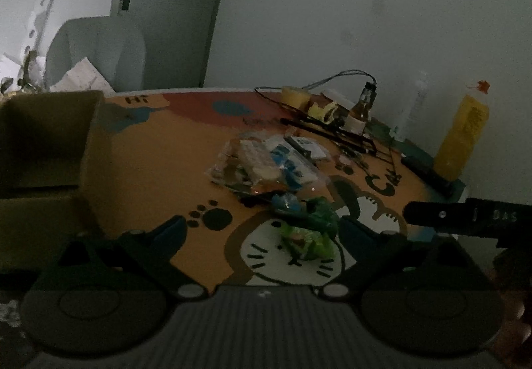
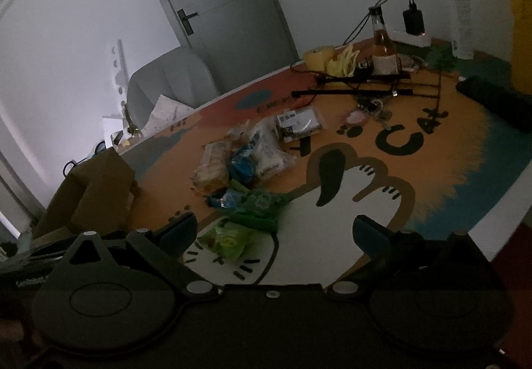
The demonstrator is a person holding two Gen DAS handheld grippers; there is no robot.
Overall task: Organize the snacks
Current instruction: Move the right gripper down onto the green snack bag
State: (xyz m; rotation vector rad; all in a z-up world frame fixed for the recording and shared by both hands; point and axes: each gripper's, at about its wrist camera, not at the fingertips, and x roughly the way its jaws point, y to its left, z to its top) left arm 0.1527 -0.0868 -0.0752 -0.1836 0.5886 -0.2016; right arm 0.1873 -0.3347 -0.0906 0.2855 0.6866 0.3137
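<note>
Dim and blurred throughout. Left gripper [image 1: 262, 229] spread wide, empty, low centre; green snack packet [image 1: 307, 237] between its fingers, labels unreadable. Right gripper [image 2: 276, 231] likewise agape, empty. Cardboard box [image 1: 46, 143] cut off at left edge.

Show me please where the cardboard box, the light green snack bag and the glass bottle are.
cardboard box [image 1: 50, 143]: left wrist view, inner wall.
light green snack bag [image 2: 229, 239]: right wrist view, middle of wrapper.
glass bottle [image 2: 382, 40]: right wrist view, amber body.
</note>
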